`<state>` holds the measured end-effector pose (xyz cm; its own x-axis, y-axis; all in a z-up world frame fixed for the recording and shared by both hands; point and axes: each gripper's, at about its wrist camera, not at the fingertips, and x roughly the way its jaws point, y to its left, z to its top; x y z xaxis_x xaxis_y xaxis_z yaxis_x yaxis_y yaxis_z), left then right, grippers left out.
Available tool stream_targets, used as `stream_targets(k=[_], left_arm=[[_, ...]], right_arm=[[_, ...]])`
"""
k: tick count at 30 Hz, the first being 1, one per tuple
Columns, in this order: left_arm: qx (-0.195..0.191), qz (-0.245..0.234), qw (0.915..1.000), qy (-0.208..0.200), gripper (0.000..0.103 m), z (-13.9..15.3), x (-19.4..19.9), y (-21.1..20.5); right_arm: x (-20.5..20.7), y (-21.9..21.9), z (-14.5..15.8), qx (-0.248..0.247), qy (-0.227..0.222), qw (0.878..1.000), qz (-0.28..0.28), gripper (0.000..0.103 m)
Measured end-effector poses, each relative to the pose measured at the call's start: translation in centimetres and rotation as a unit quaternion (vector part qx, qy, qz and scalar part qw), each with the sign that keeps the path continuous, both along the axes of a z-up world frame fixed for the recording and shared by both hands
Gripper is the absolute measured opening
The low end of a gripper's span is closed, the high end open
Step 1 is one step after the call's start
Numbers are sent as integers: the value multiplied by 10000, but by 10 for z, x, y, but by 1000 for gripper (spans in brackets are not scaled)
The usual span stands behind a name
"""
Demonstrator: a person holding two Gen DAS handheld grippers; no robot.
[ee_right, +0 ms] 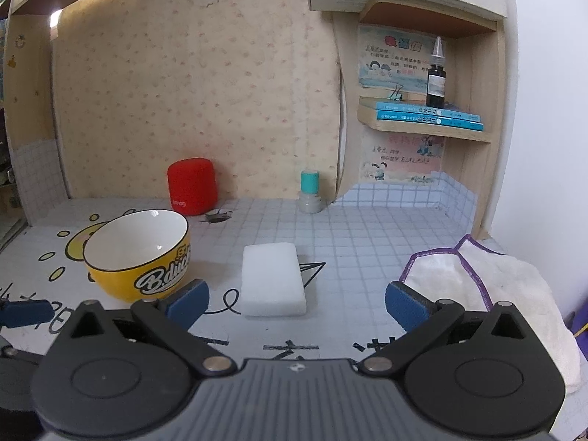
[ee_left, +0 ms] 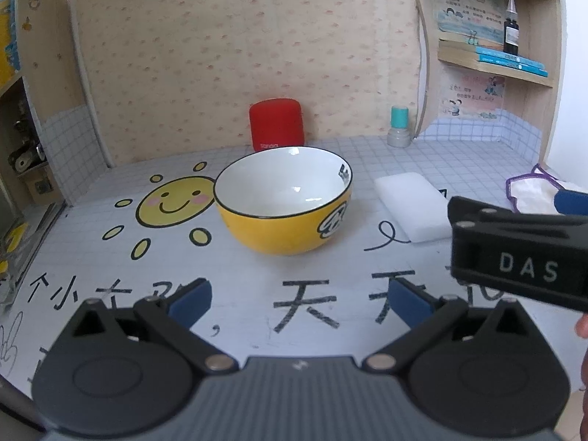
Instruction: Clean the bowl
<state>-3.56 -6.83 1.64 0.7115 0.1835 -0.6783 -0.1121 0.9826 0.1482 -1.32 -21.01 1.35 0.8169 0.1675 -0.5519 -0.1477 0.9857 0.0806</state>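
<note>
1. A desk alcove with speckled beige wallpaper; the grid-patterned white desk mat [ee_left: 459, 154] printed with a smiling yellow sun [ee_left: 174, 200] and black characters covers the work surface; a wooden wall shelf [ee_right: 426, 128] at right carries blue books and a dark dropper bottle [ee_right: 436, 82].
2. The yellow ceramic bowl with white interior and black rim [ee_left: 284, 202] stands upright on the mat, just right of the sun; it looks empty; nothing touches it.
3. A white rectangular foam sponge [ee_right: 273, 279] lies flat beside the bowl, apart from it; a white cloth with purple edging [ee_right: 488, 294] sits crumpled further right, well apart from the sponge.
4. At the back wall stand a red cylindrical speaker [ee_right: 191, 191] and a small grey bottle with a teal cap [ee_right: 309, 191].
5. The left gripper [ee_left: 299, 303] hovers near the bowl, fingers spread wide, holding nothing; the right gripper [ee_right: 297, 299] faces the sponge, likewise spread wide and empty.
6. Judgement: cleaning has not started; the sponge is probably the first pick.
7. Risks: the soft sponge may compress and slip if pinched at one corner; the smooth, round bowl may slide or tip when wiped unless the left gripper braces its rim; the two grippers are close and could collide.
</note>
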Motion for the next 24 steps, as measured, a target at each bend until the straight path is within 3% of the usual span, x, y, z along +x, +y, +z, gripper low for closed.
stream_targets(k=[24], left_arm=[[-21, -29, 10000, -27, 103, -1, -4, 2]], right_arm=[[-4, 9, 4, 53, -76, 9994, 341, 103]])
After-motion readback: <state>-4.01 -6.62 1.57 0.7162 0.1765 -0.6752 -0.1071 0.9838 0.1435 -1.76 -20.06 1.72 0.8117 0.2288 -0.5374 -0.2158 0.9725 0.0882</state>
